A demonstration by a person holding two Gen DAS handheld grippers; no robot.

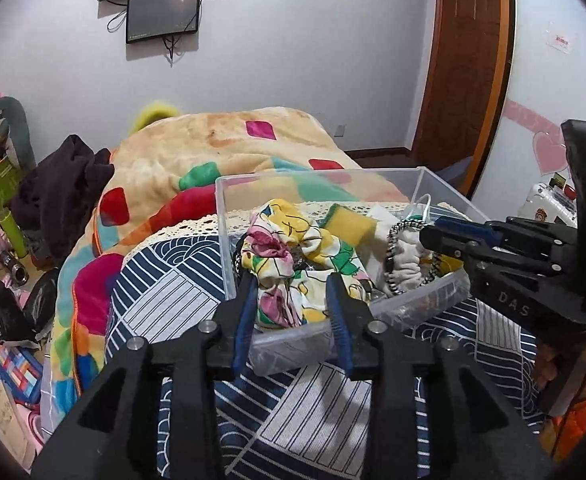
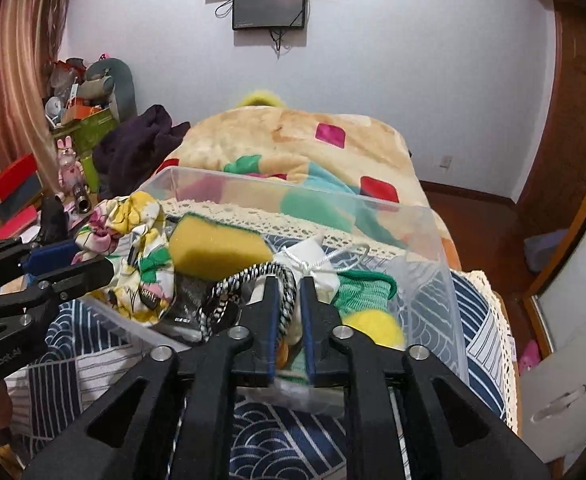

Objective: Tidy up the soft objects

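A clear plastic bin (image 1: 449, 184) sits on the bed, holding soft things. My left gripper (image 1: 291, 278) is shut on a floral yellow-and-pink cloth (image 1: 289, 240) over the bin's near wall. In the right wrist view the cloth (image 2: 141, 240) hangs from that gripper (image 2: 93, 268) at the bin's left side. My right gripper (image 2: 291, 280) is shut on a black-and-white braided cord (image 2: 253, 276) inside the bin (image 2: 433, 240); it also shows in the left wrist view (image 1: 425, 232). A yellow sponge (image 2: 213, 248), a green mesh cloth (image 2: 365, 288) and a white pouch (image 2: 309, 256) lie in the bin.
The bin rests on a navy-and-white patterned cover (image 1: 293, 420). A colourful fleece blanket (image 1: 221, 148) is heaped behind it. A dark garment (image 1: 61, 184) and cluttered shelves (image 2: 73, 128) stand at the left. A wooden door (image 1: 465, 60) is at the right.
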